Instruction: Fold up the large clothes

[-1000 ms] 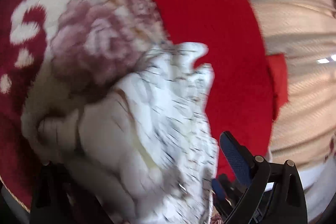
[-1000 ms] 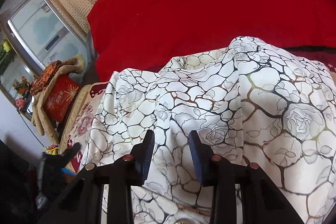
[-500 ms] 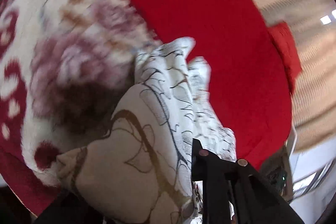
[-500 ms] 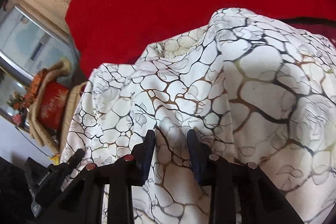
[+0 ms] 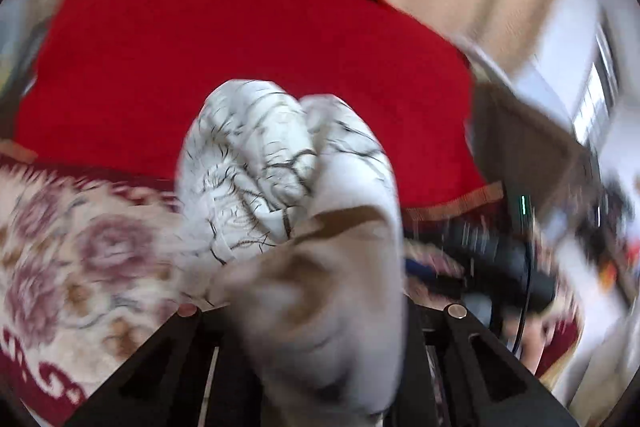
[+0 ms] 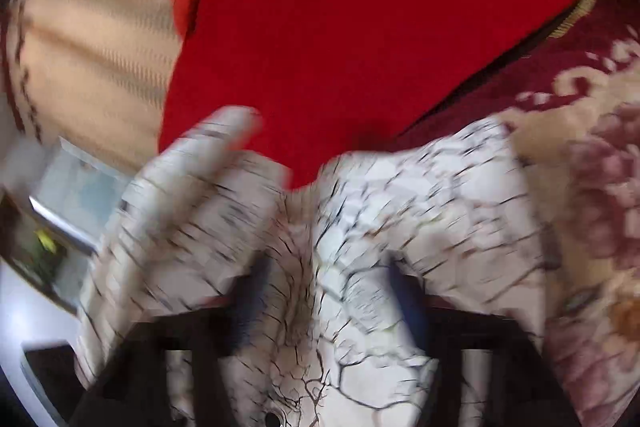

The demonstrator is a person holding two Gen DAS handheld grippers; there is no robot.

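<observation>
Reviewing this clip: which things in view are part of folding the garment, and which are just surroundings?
Part of the job:
- white crackle-print garment
- left gripper, jaws closing, cloth bunched between them
- right gripper, jaws opening, cloth between them

Just surroundings:
- red blanket
- rose-pattern cover
- beige curtain

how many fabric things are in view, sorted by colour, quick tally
White with dark crackle print: 1, the garment
Plain red: 1, the cover
Dark red and cream floral: 1, the blanket
Beige: 1, the curtain
Total: 4
</observation>
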